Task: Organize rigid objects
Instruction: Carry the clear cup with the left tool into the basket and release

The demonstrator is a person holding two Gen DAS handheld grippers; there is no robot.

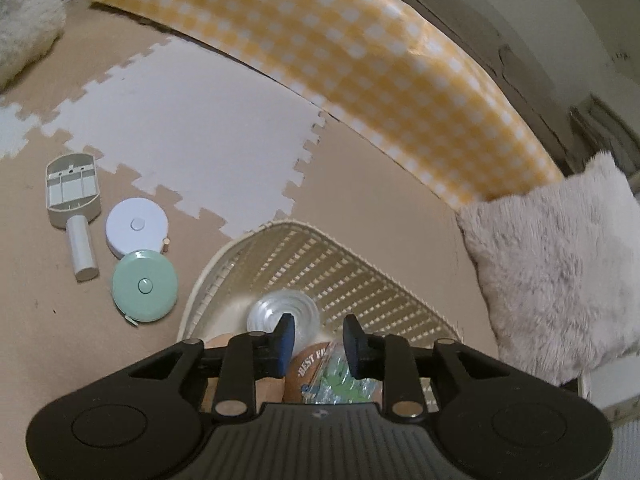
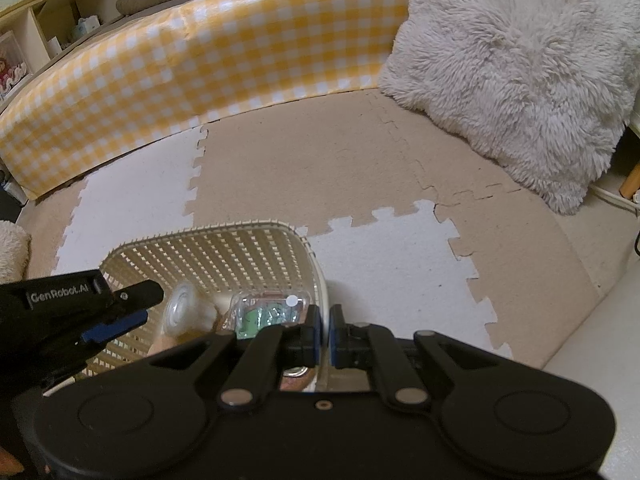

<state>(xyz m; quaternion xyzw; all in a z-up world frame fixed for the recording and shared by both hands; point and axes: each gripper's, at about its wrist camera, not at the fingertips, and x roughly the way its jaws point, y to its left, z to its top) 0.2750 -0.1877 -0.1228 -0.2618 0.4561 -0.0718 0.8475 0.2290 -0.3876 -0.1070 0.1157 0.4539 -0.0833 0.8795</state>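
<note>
A cream slatted basket sits on the foam mat; it also shows in the right wrist view. Inside lie a clear round lid-like object, a brown item with "BEST" lettering and a clear packet with green contents. My left gripper is open above the basket's contents, holding nothing. My right gripper is shut on the basket's right rim. To the left on the mat lie a mint tape measure, a white tape measure and a grey scoop.
A yellow checked panel borders the mat at the back. A fluffy cushion lies right of the basket, and another fluffy thing sits far left. Shelves stand behind the panel.
</note>
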